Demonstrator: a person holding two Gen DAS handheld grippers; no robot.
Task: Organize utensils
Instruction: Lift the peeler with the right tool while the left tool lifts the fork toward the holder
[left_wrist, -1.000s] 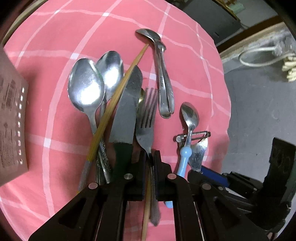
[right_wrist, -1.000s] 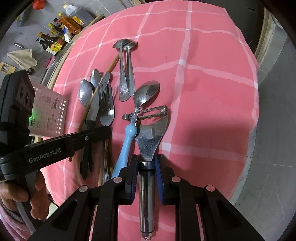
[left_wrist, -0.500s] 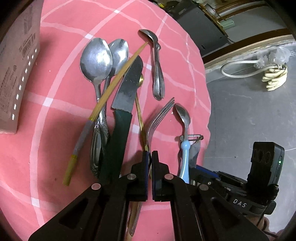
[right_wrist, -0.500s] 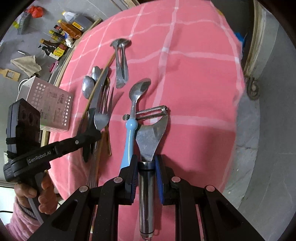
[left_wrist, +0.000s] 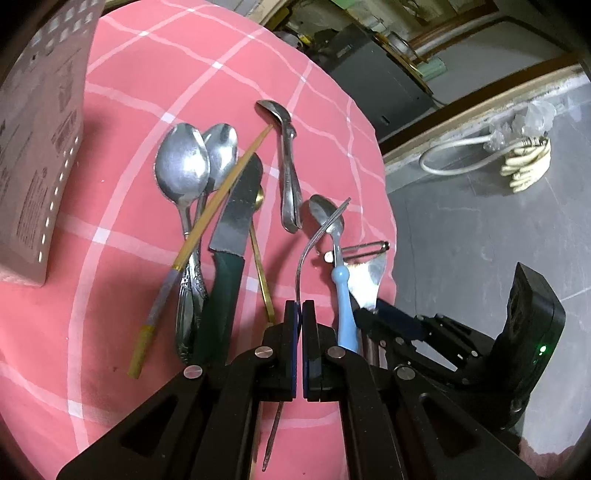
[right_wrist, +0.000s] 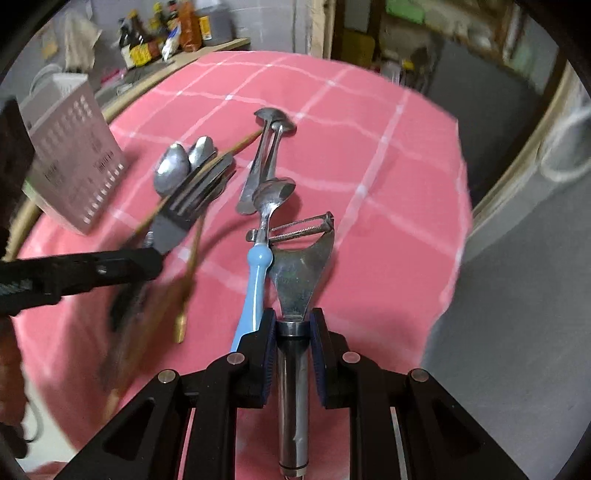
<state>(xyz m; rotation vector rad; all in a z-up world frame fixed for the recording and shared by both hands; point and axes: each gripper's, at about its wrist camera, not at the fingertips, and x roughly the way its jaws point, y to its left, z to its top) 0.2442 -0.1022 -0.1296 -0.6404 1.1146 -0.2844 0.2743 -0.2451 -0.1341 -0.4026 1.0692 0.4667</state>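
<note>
Both tongs are clamped on utensils above the pink checked tablecloth (left_wrist: 110, 92). Left gripper (left_wrist: 299, 306) has its blue pads pressed together on the thin handle of a fork (left_wrist: 314, 236), whose tines now curve up and away over the small spoon; a second ago the fork lay flat among the pile with the pads just closing on it, so it has been lifted and tipped since then. Right gripper (right_wrist: 293, 325) grips the round steel handle of the peeler (right_wrist: 301, 266), its hold unchanged, though the view behind it has swung so that the shelf of bottles (right_wrist: 162, 33) now shows beyond the table.

Going down in size: the perforated utensil box (left_wrist: 33, 147) stands at the table's left edge. Beside it the green-handled knife (left_wrist: 229, 258) lies with a chopstick (left_wrist: 207, 229) crossed over it, next to two large spoons (left_wrist: 183, 170), all where they were. A pair of nested spoons (left_wrist: 290, 173) lies farther off. The blue-handled spoon (left_wrist: 341, 291) rests just beside the peeler, touching its blade bar. A thin gold-coloured handle (left_wrist: 262, 273) peeks from under the knife.
</note>
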